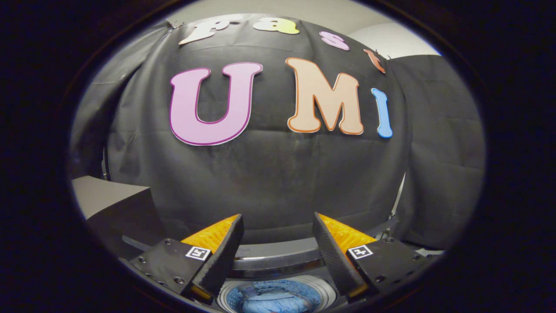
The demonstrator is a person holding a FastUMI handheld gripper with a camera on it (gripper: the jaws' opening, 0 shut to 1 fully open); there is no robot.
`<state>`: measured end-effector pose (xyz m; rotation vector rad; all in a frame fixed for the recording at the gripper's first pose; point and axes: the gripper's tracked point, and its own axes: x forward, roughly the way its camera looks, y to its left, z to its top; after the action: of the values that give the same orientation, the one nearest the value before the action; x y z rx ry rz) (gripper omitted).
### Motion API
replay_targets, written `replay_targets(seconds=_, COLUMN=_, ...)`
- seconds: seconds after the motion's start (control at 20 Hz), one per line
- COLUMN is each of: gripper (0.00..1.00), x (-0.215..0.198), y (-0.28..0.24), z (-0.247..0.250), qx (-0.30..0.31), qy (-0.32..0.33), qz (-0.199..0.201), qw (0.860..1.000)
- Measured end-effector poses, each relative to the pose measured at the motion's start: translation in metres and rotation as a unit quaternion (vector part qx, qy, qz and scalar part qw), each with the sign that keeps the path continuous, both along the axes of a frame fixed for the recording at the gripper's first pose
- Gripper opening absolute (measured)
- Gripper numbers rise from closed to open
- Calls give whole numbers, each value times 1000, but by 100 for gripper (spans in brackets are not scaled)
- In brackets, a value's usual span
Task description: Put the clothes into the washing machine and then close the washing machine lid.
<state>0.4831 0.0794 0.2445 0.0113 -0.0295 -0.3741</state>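
My gripper (278, 219) hangs above the washing machine with its fingers apart and nothing between them. Below and between the fingers lies the round drum opening (278, 295) of the washing machine, and blue clothes (273, 302) lie inside it. A curved grey and chrome rim (278, 258) of the machine's top runs just beyond the opening, between the two fingers. I cannot make out the lid from here.
The black cloth wall (278, 182) rises close behind the machine. A grey, flat-topped block (108, 200) stands beyond the left finger. A metal frame pole (397, 200) runs up past the right finger.
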Motion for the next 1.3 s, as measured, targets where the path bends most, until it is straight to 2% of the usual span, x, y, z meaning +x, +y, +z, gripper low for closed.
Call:
replay_targets(seconds=0.2, gripper=99, x=0, y=-1, z=-2, qx=1, qy=9, qz=0, qw=1000)
replay_targets(seconds=0.35, gripper=98, x=5, y=8, z=-28, qx=45, qy=45, qz=22, qw=998)
replay_targets(seconds=0.45, gripper=98, x=-2, y=16, z=-45, qx=39, qy=69, qz=31, qw=996)
replay_targets(seconds=0.85, gripper=98, x=-5, y=36, z=-68, qx=25, qy=86, qz=29, qw=996)
replay_targets(seconds=1.3, gripper=98, x=-71, y=48, z=-75, qx=36, qy=78, qz=-3, qw=996)
